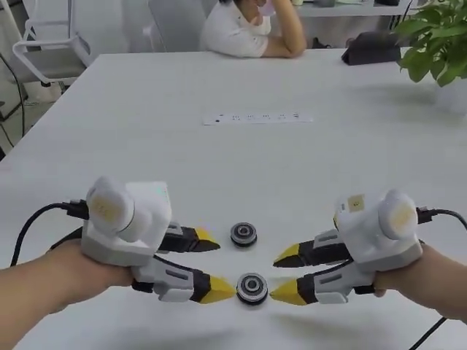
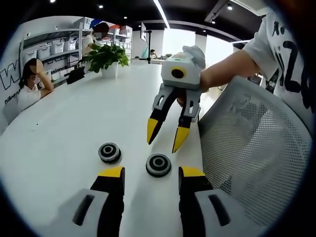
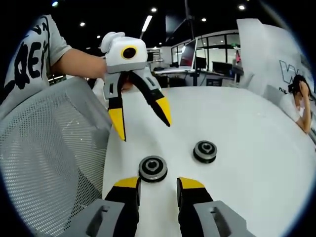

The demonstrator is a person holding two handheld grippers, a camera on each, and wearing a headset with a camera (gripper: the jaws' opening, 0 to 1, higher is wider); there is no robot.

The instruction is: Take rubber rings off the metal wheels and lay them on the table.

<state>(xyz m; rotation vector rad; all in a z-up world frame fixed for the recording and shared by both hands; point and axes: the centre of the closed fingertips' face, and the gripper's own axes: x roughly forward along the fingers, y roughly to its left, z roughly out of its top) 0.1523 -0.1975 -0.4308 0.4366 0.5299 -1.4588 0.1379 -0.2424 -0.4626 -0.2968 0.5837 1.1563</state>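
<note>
Left gripper and right gripper, fingers spread empty, flank nearer wheel, seemingly untouched.

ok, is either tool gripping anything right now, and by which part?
Nothing is held. The left tool and the right tool are both open, with their tips either side of the near wheel.

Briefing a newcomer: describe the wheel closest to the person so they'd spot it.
On the white table, look at the near edge, where the left hand-held gripper and right hand-held gripper face each other. The near wheel lies between their closest yellow tips; the far wheel sits farther up the table.
</note>
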